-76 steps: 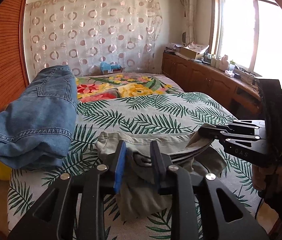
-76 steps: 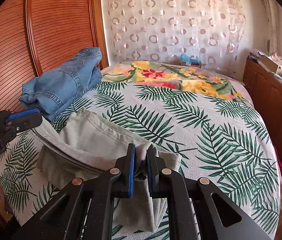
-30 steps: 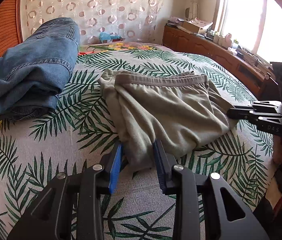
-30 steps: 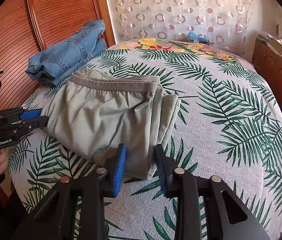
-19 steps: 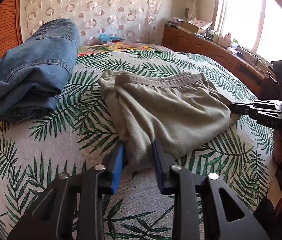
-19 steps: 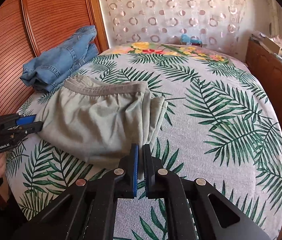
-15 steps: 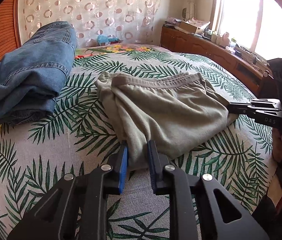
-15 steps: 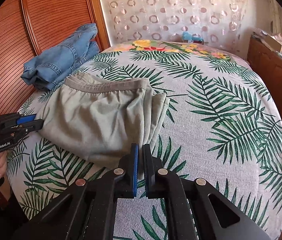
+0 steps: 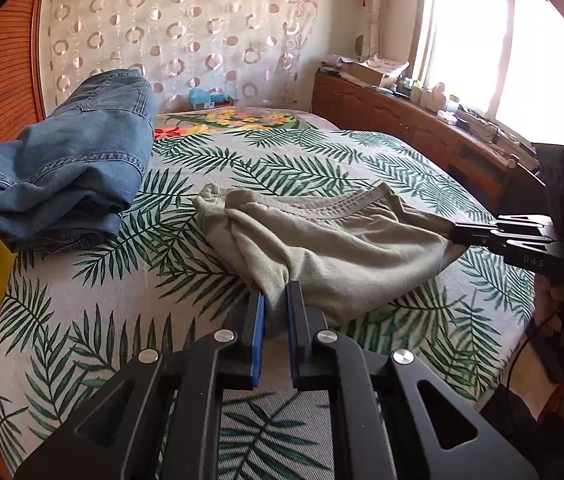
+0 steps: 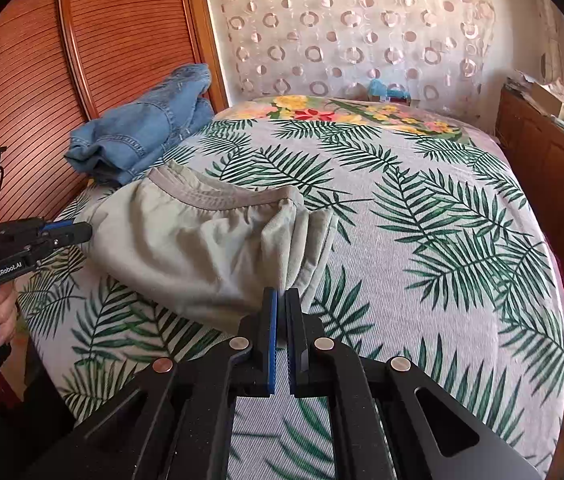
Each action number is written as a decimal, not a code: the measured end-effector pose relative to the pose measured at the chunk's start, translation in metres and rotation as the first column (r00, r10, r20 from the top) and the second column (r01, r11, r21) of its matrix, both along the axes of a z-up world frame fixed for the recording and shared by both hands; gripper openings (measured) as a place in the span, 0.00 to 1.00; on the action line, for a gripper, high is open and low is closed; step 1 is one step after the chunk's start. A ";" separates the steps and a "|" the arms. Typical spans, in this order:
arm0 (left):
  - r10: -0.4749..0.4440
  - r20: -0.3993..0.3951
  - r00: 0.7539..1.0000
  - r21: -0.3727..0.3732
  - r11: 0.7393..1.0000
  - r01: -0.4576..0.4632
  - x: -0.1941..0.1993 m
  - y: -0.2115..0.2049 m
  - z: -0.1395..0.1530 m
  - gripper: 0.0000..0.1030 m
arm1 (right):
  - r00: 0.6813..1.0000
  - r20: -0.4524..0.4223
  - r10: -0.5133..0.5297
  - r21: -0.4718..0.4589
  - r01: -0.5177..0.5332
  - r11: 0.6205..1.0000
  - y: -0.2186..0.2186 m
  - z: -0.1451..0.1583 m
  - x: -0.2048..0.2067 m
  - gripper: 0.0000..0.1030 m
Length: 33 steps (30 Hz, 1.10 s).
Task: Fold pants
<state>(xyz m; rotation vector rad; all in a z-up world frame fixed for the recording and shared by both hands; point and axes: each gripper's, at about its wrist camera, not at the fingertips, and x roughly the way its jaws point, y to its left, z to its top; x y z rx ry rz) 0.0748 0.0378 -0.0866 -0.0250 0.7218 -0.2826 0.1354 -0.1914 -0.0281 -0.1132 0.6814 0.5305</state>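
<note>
Pants (image 9: 334, 248) lie on the bed (image 9: 322, 160), already folded into a compact bundle. Left gripper (image 9: 275, 300) is closing on one near corner, right gripper (image 10: 281, 300) clamps the other; probably one fold remains.

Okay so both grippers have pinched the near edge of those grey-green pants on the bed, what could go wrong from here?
The left gripper is closing on only a thin bunched corner of the grey-green pants, so the cloth could slip out in a lift.

The pants are already layered, with a loose fold by the waistband; pulling might drag the layers apart.

The folded jeans lie close on the left gripper's side, so a wide swing could knock them.

The right gripper holds its corner near the tips.
</note>
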 end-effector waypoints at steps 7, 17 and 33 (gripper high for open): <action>-0.021 -0.006 1.000 0.001 1.000 0.021 -0.017 -0.005 0.003 0.11 | 1.000 0.007 0.024 -0.005 -0.024 1.000 -0.008 0.006 -0.026 0.03; -0.029 -0.049 0.998 0.015 0.999 0.030 -0.026 -0.010 -0.011 0.11 | 0.999 -0.020 0.026 -0.026 -0.026 0.999 -0.009 -0.001 -0.043 0.03; -0.021 -0.075 0.997 0.013 1.000 0.022 -0.025 -0.008 -0.024 0.11 | 0.997 -0.073 0.024 -0.018 -0.026 1.000 -0.013 -0.020 -0.057 0.31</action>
